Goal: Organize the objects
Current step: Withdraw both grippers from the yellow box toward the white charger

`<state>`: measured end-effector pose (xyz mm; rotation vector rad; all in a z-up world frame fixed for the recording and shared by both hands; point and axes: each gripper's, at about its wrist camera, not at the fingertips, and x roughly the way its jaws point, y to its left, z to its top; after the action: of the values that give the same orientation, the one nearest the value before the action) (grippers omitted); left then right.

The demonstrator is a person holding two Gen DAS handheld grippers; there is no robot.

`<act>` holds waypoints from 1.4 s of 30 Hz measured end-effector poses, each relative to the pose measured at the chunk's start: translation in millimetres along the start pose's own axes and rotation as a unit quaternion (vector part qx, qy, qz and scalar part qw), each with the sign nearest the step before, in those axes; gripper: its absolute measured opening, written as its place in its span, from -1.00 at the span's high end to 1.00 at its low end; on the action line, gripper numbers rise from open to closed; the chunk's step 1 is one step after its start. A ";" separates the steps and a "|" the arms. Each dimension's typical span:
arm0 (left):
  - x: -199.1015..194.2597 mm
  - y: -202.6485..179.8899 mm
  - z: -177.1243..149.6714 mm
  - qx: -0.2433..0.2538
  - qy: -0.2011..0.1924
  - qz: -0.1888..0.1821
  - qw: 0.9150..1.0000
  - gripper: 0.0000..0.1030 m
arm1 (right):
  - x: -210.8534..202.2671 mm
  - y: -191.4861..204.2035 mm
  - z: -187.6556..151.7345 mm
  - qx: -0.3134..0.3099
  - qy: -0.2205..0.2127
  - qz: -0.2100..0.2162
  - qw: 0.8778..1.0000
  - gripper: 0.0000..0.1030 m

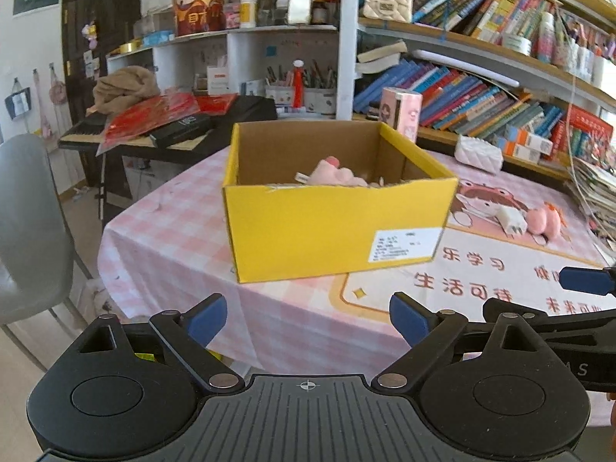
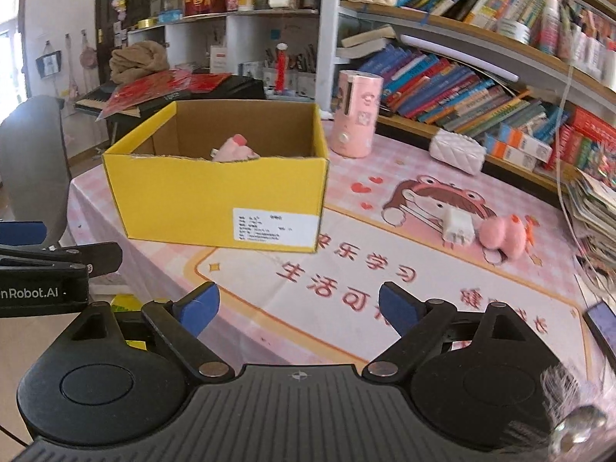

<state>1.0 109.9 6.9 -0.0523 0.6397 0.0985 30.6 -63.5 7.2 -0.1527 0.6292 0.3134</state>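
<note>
Waiting with both the left gripper (image 1: 308, 317) and right gripper (image 2: 296, 310) spread wide and empty. Charger (image 2: 457, 227) looks stiff, light: pinch its flat sides. Pink plush (image 2: 502, 236) looks soft: squeeze mid-body

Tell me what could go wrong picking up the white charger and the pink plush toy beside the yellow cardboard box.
The white plug-in charger and the pink plush toy lie touching, so the open right gripper may drag both. The yellow cardboard box sits near the pink checked tablecloth edge; a bump could push it off. The open left gripper is close alongside and could collide.
</note>
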 end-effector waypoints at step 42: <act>54.5 -166.9 32.4 0.121 0.001 -0.146 0.982 -0.94 | -9.5 -157.1 -21.5 0.117 0.021 -0.147 0.982 -0.78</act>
<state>81.7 -49.3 3.3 0.0880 0.6353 -0.2630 63.7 -218.8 2.8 -0.0262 0.6695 -0.0508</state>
